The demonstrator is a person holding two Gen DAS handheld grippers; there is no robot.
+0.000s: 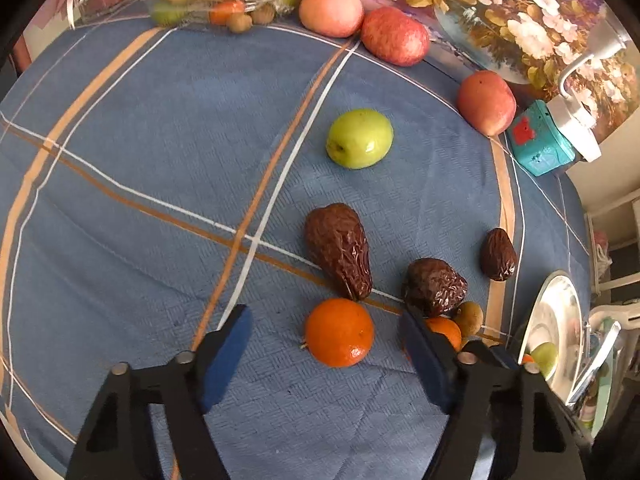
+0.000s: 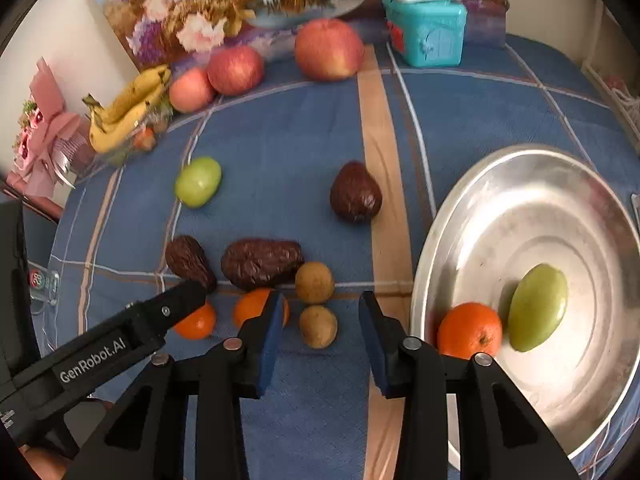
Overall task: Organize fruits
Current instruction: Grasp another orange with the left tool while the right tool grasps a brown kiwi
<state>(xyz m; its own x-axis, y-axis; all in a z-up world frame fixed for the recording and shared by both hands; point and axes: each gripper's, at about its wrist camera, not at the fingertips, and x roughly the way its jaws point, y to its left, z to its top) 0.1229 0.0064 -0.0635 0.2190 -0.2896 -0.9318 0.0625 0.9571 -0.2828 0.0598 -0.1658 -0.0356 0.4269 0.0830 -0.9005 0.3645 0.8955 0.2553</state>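
Fruits are lying scattered over the blue plaid worktop [image 2: 280, 120], some already sitting in the metal plate [image 2: 600, 208] at right of the right wrist view: one tangerine [image 2: 470, 330] and one green fruit [image 2: 538, 307]. Three apples [image 2: 329, 49] are lining the upper edge, bananas [image 2: 128, 106] upper left. Left hand-held gripper [image 1: 326, 334] is hanging open around a loose tangerine [image 1: 339, 332], pads not touching yet; judging this as the grasp in hand, centre the pads on its widest part and close gently, avoiding the dark date [image 1: 340, 250] just above. Right hand-held gripper [image 2: 320, 326] is open too, empty, framing a small brown fruit [image 2: 318, 326].
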